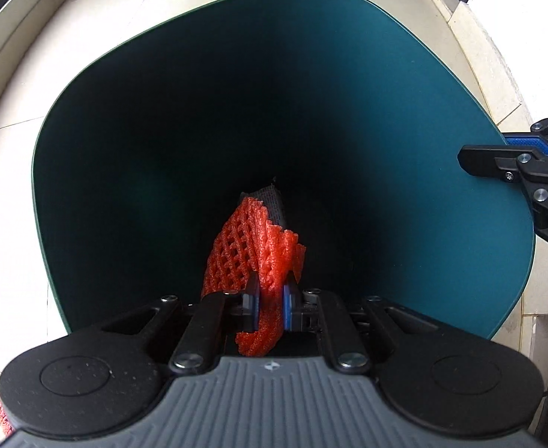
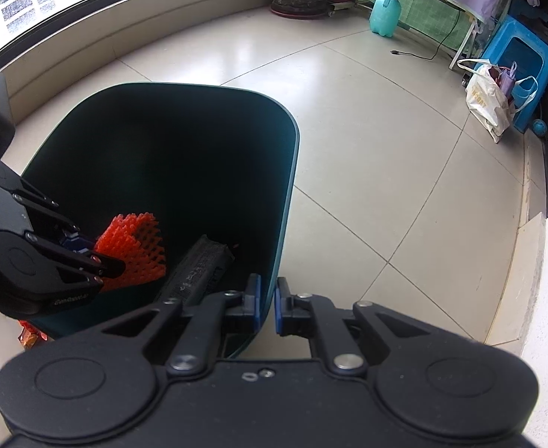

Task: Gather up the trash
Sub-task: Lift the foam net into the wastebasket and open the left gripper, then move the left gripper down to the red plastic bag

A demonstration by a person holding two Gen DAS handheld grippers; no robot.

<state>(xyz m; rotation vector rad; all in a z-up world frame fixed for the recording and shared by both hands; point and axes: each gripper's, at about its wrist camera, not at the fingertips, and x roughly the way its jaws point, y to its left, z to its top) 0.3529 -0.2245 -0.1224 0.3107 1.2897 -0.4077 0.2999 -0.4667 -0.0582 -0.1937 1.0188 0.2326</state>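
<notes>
Orange foam netting is clamped in the left gripper, inside the green bin's mouth above a dark packet. Right gripper pinches the bin's right wall. Step: depositing. Next: release.

We've got the orange foam net pinched in our left claw, hanging inside the dark teal bin. A dark wrapper lies at the bin's bottom, leaning w/ one end up, just beside the net.
</notes>
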